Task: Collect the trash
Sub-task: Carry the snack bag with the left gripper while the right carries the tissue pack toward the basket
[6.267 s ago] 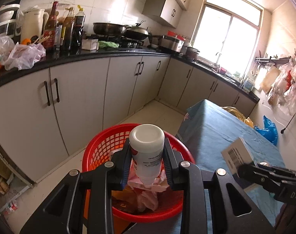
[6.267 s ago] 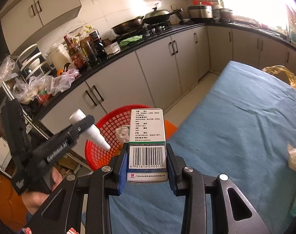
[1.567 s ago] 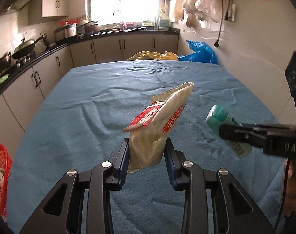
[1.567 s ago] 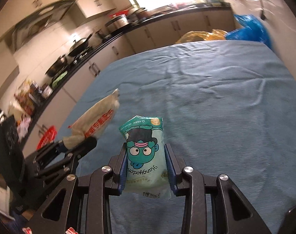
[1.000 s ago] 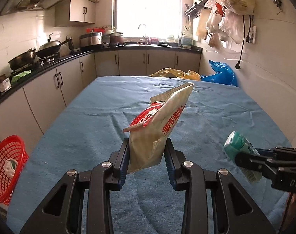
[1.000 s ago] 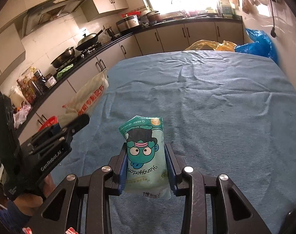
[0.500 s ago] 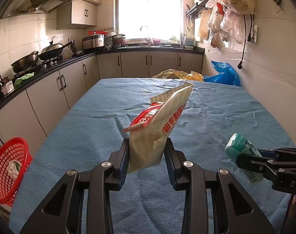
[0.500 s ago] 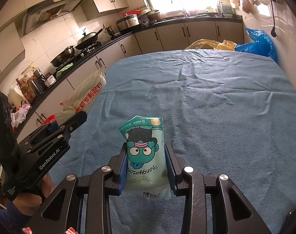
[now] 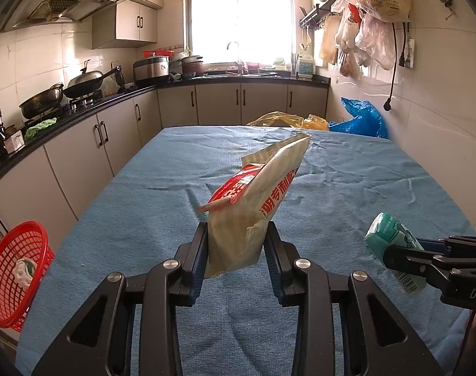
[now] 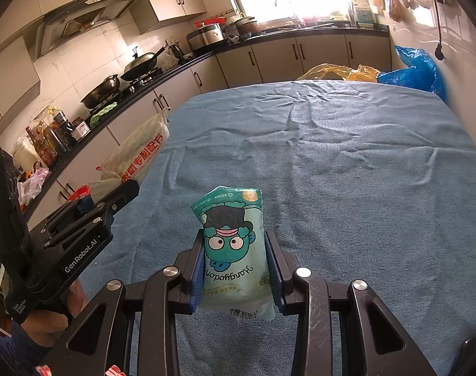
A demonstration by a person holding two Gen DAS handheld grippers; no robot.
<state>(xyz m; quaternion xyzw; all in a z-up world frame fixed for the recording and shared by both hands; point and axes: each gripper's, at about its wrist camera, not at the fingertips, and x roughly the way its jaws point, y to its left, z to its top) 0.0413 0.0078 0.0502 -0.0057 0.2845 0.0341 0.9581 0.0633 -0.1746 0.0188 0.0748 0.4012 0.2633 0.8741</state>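
Left wrist view: left gripper [image 9: 236,250] clamps the beige pouch [image 9: 253,206] between its fingers; right gripper [image 10: 235,266] pinches the teal packet [image 10: 235,247], both lifted, presumably bound for the red basket [image 9: 14,274].

Home kitchen: range hood [image 9: 59,3], wok [image 9: 84,79], cabinets [image 9: 219,103].

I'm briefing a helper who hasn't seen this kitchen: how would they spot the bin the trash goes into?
Start at the big table under the blue cloth. Off its near left edge, below tabletop level and in front of the cream cabinets, stands the red basket. It is the only red openwork container there, with a crumpled wad inside.
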